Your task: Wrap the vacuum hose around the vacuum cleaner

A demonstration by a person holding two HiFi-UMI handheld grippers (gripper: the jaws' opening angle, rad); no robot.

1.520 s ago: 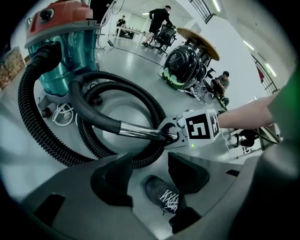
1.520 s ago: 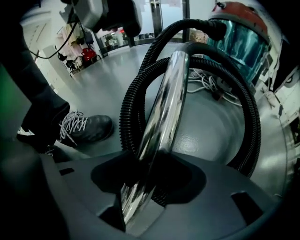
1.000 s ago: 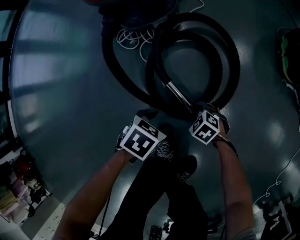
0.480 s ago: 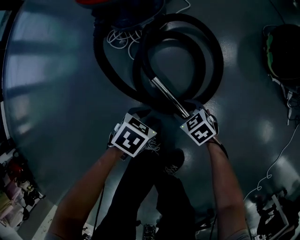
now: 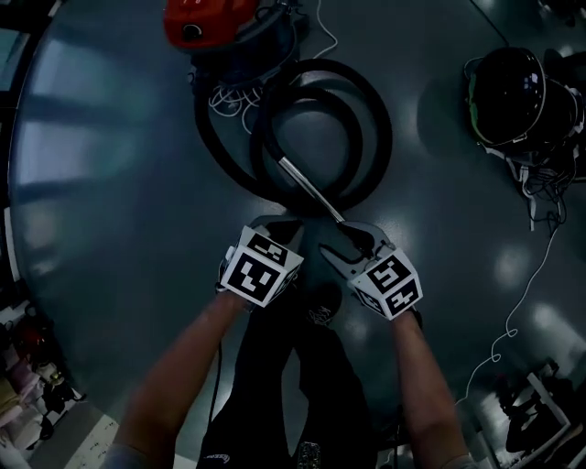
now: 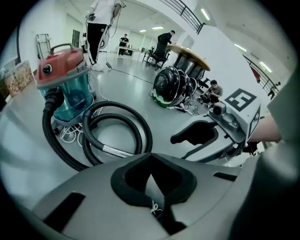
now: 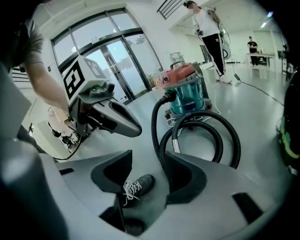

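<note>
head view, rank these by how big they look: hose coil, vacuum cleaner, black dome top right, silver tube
1. hose coil, clearly the largest
2 and 3. black dome and vacuum cleaner look about alike; the picture's top edge cuts the vacuum cleaner, so no ranking
4. silver tube, the smallest

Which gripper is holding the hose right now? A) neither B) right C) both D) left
A: the hose lies coiled on the floor, the left gripper is shut on nothing, and the right gripper is open and empty.
</note>
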